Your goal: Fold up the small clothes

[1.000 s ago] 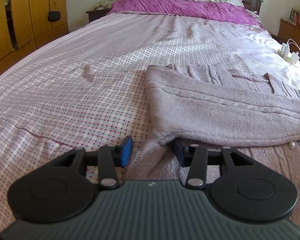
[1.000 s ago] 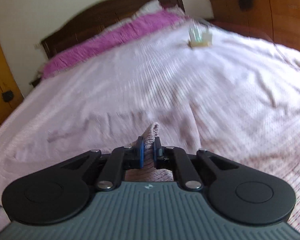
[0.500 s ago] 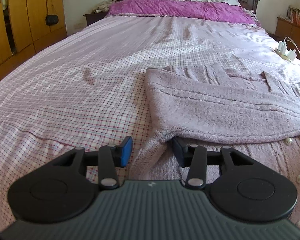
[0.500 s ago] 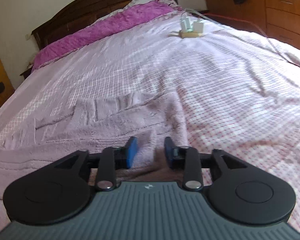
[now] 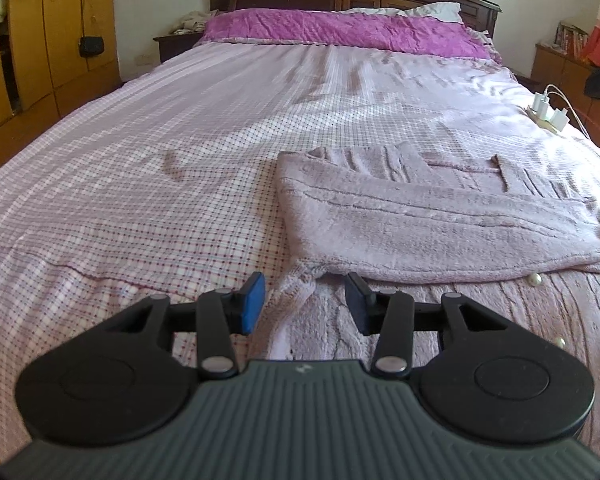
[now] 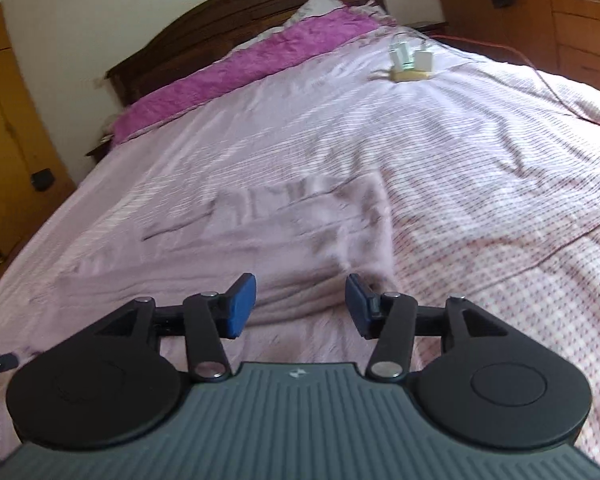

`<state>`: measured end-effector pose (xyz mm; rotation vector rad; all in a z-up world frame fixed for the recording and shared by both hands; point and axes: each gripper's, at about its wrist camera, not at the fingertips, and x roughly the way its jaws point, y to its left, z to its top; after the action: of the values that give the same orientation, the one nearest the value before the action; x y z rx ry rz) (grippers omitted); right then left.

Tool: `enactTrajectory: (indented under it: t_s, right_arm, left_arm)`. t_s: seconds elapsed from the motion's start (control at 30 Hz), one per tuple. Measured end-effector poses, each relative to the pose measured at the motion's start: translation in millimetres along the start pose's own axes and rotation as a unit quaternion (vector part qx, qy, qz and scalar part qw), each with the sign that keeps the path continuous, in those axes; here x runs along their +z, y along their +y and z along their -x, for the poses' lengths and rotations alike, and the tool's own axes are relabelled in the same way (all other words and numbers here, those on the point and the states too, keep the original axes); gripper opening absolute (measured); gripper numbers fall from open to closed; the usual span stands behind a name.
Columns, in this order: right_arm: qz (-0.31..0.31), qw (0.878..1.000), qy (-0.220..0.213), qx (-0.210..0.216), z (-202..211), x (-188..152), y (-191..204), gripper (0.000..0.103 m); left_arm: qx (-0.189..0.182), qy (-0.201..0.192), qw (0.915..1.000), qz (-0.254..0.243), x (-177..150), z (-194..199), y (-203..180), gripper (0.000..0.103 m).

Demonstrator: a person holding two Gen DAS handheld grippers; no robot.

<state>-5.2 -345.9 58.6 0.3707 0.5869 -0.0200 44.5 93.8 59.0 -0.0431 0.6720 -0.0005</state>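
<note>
With the pink cardigan lying flat on the bed, 1 sleeve folded across, I have just opened my right gripper jaws to release it, and my left gripper jaws stand spread, pinching nothing.

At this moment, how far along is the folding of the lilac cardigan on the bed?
Done: one fold is laid; the cardigan has a layer doubled over its pearl-buttoned part, flat on the bed. In hand: nothing. The right gripper has just been opening and is empty; the left gripper stands open astride a cardigan edge, not pressing it. Left: further folds to make it compact.
</note>
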Motion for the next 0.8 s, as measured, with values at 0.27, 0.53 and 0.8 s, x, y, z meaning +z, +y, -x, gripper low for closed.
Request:
enactTrajectory:
  t_s: [0.27,0.53,0.8]
  right_arm:
    - [-0.023,0.998,0.019,0.054,44,-11,-5,0.058]
    - [-0.042,0.996,0.051,0.062,76,-24,-26,0.058]
    - [-0.034,0.994,0.094,0.05,87,-50,-45,0.058]
  left_arm:
    - [-0.005,-0.004,1.0,0.006,-4,29,9,0.046]
    - [-0.015,0.001,0.9998,0.009,-16,49,15,0.046]
    - [-0.028,0.015,0.9995,0.0,-36,62,17,0.047]
